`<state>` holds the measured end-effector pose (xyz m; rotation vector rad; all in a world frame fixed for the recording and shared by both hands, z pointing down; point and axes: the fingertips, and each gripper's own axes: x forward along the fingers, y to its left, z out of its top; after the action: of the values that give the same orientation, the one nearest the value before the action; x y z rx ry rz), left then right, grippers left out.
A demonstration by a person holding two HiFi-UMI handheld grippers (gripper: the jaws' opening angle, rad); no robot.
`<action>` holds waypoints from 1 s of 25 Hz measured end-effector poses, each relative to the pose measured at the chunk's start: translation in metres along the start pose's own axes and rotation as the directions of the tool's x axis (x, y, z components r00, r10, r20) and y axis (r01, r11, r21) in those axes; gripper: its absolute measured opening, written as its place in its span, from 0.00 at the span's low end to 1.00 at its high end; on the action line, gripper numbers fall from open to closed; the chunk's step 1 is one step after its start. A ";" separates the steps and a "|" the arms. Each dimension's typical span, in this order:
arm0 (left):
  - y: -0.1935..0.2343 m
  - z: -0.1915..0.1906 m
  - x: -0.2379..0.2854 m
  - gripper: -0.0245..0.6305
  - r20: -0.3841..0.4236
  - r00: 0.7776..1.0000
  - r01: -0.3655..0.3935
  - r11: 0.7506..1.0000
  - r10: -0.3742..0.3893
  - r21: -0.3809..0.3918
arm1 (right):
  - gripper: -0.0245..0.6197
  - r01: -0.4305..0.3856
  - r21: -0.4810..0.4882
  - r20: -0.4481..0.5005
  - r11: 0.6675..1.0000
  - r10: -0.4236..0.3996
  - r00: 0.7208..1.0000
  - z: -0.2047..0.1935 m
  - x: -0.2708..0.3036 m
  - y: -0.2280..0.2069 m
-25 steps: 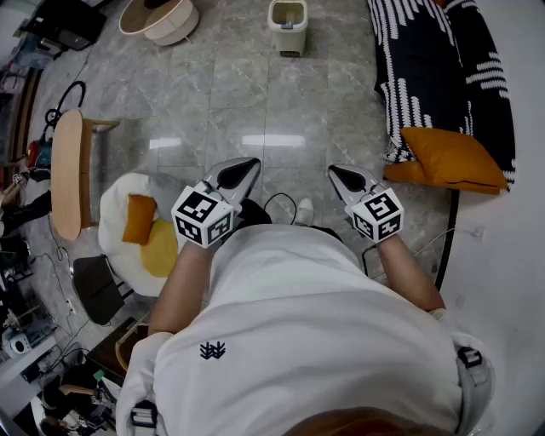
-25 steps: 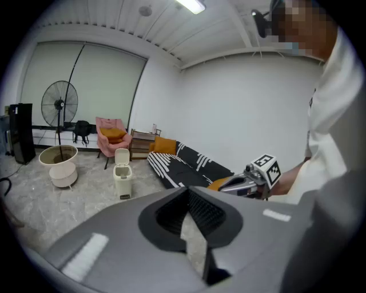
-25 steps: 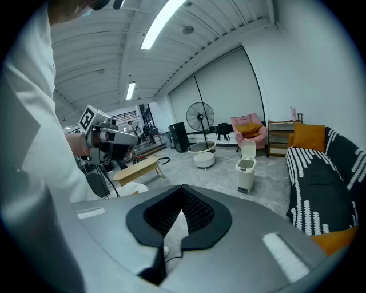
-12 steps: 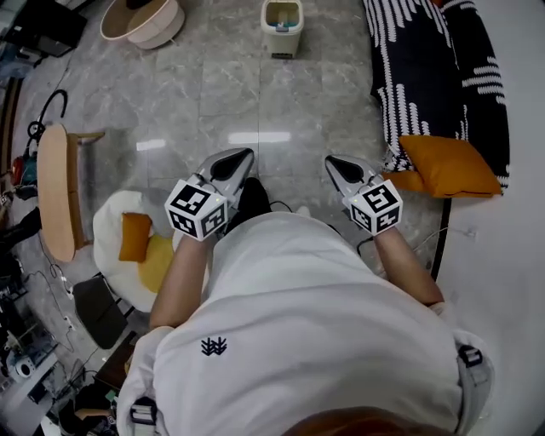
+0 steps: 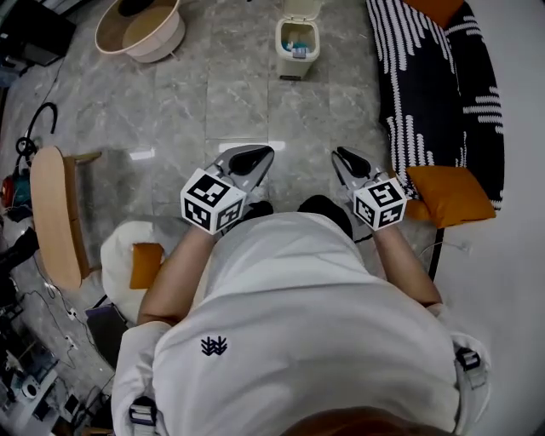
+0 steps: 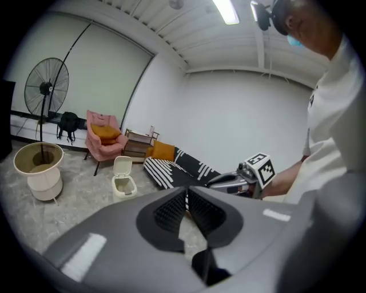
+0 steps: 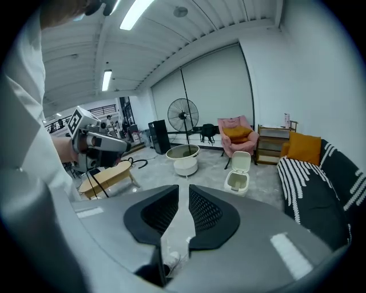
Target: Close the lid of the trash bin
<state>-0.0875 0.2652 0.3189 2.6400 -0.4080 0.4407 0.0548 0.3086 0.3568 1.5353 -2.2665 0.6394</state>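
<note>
Cream trash bin [image 5: 297, 66], lid [image 5: 303, 8] partly cropped

Head view is moved forward over the floor. Trash bin [image 5: 297, 44] is now seen lower in frame and nearer, with its raised lid [image 5: 303, 8] brought into view and something blue visible inside. Left gripper [image 5: 266, 153] and right gripper [image 5: 343, 154] are carried higher in frame, closer to the bin. White chair [image 5: 119, 254] is shifted down and partly covered by the left arm; of its cushions only the orange one [image 5: 146, 265] is left showing. Wooden table [image 5: 53, 213] is shifted down. Sofa cushion [image 5: 450, 194] is shifted down, and a second one [image 5: 436, 8] is brought in at the top edge. The white shoe seen earlier is replaced by a dark shoe [image 5: 326, 206] ahead of the torso.
</note>
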 end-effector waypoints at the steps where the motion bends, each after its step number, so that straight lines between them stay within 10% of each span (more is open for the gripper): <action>1: 0.011 0.004 -0.002 0.13 0.005 1.000 0.001 1.000 -0.001 -0.005 | 0.09 0.004 -0.001 0.000 1.000 -0.004 1.000 0.009 0.012 -0.002; 12: 0.122 0.023 0.010 0.12 0.003 0.998 -0.064 0.995 0.064 -0.083 | 0.09 0.008 0.007 -0.002 1.000 -0.008 1.000 0.086 0.136 -0.080; 25: 0.255 0.107 0.105 0.12 -0.033 0.988 -0.154 0.980 0.151 -0.129 | 0.10 -0.015 0.161 -0.084 0.987 0.029 0.996 0.155 0.358 -0.279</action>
<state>-0.0555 -0.0263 0.3585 2.4840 -0.6136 0.4744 0.1801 -0.1434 0.4561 1.5240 -2.2171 0.8967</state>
